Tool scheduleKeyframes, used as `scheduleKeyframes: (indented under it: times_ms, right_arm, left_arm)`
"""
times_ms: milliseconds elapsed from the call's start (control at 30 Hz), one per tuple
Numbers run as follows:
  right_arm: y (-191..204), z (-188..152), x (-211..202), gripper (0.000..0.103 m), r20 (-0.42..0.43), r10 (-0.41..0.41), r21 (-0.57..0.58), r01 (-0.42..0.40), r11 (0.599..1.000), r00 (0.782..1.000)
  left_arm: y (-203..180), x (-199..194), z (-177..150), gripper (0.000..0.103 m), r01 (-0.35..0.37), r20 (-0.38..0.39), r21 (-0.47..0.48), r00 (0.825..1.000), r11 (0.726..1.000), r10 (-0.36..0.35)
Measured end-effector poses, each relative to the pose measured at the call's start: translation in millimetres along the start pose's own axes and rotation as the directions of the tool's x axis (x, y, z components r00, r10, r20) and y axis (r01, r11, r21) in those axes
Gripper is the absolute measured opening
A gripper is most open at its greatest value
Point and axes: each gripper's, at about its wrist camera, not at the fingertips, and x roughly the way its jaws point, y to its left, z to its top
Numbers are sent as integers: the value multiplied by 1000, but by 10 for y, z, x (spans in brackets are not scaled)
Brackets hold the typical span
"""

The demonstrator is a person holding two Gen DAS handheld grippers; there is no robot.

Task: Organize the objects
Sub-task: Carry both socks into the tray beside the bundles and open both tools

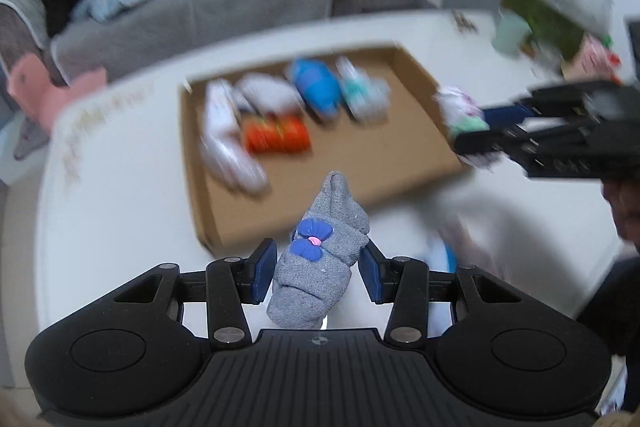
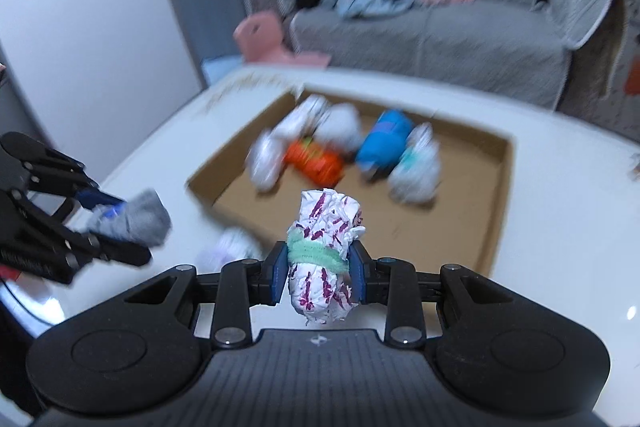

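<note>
My left gripper is shut on a rolled grey sock with a blue bow and holds it above the white table, just before the near edge of a shallow cardboard box. My right gripper is shut on a rolled white sock with purple marks and a green cuff, held before the box. The box holds several rolled socks, among them an orange one and a blue one. Each gripper shows in the other's view: the right one, the left one.
The white round table carries the box. More rolled socks lie on the table near the box. A grey sofa with heaped clothes stands behind. A pink stool stands by the sofa. Cluttered items sit at the table's far right.
</note>
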Motion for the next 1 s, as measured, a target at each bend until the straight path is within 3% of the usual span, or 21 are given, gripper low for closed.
scheduleKeyframes:
  times_ms: [133,267,400,667,800,1000]
  right_arm:
    - [-128,170,-48,29,97,-32,11,31,999,995]
    - [-264,321,135,29,116,-58,-5,59,998,992]
    - [-385,370,342,29,88,-63,-10,64,998,994]
    - [-507,394,484,29,33,-72,-32,73,997,997]
    - [-647,374,563,29,4,-141,-44,141,989,990]
    - [-774,300,624,29,-75,-123,-57,119,991,990]
  left_arm:
    - [163,88,340,51,-34,62,-26,997,999,35]
    - [230,337,645,51,-43,90,-36,995,998,46]
    - [265,570,732,51,-27,91,-54,995,998,32]
    - [-22,1089,758,51,35,11,1,999,999,-35]
    - [-262,1364,819,51,91,-17,40,996,995,-91]
    - [-476,1693,822,51,166,-74,82,984,983,-160]
